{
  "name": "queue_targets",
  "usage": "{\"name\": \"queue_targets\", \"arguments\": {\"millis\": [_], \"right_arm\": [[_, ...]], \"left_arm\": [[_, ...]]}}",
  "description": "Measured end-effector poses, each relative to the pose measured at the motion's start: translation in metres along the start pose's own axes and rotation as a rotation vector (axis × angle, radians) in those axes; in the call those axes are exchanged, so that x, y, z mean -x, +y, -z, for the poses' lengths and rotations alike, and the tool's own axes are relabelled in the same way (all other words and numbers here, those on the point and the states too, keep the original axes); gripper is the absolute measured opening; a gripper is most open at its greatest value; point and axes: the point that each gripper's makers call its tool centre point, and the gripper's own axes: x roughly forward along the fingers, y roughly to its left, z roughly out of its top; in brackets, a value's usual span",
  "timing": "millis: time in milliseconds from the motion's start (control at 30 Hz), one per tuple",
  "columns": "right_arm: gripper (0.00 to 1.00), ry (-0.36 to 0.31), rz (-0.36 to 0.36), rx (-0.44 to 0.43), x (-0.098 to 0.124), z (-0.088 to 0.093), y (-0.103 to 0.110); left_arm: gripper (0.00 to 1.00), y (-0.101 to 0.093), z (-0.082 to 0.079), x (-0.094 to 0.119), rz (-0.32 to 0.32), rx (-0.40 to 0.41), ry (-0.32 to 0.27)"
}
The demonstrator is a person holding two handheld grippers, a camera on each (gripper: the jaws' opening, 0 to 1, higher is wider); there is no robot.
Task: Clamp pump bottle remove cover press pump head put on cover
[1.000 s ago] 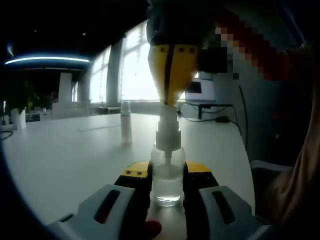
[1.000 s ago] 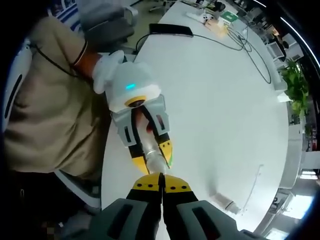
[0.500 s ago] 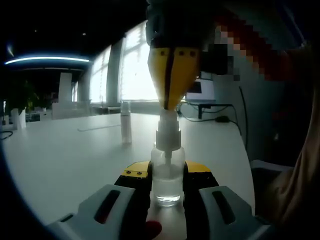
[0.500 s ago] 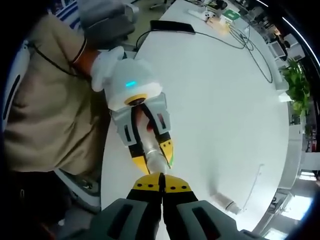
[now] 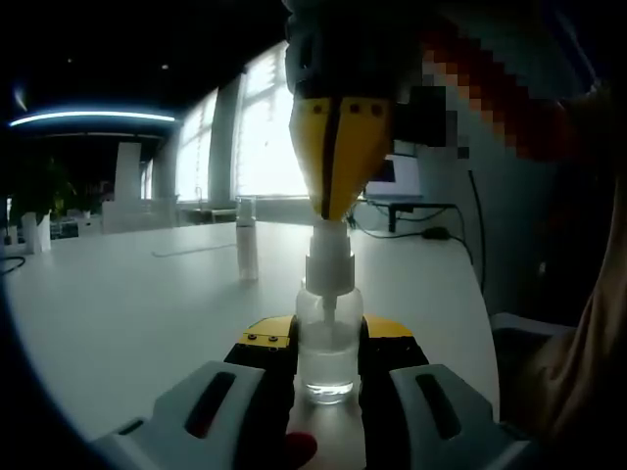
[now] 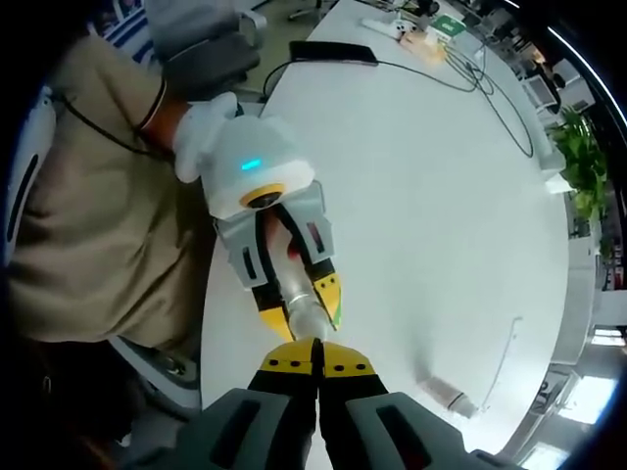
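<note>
Since a second ago the yellow tips of the right gripper [image 5: 336, 208] have crept a little lower in the left gripper view, and the pump head under them sits slightly lower with them; the bottle and the table have not shifted.

The white table [image 5: 127, 304] spreads across the lower left of the left gripper view. In the right gripper view it runs from centre to upper right, with a person in a tan top [image 6: 98, 225] at the left edge. The clear cover [image 5: 246, 251] stands upright well apart from the bottle, left of centre in the left gripper view, so it is already off.

The pump bottle [image 5: 328, 343] stands upright at lower centre of the left gripper view, its long axis straight up the frame. The left gripper [image 5: 328, 377] clamps its clear body from both sides, jaws closed onto the glass-like wall. In the right gripper view that same gripper [image 6: 294, 299] reaches in from the upper left, with the bottle [image 6: 302, 311] between its yellow tips.

The pump head [image 5: 328, 257] lies directly below the right gripper, on the bottle's axis. The right gripper's jaws are pressed together with nothing between them, and their tips touch the top of the pump head. I judge the pressing step is under way; any further push should go straight down that axis, or the bottle could tip in the clamp.
</note>
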Motion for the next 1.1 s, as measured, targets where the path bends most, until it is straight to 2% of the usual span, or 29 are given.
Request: {"name": "queue_targets", "arguments": {"millis": [1100], "right_arm": [[0.00,-0.021,0.027,0.027,0.0070,-0.0013,-0.0008]], "left_arm": [[0.15,0.0004,-0.0002,0.0004,0.000,-0.001,0.001]]}}
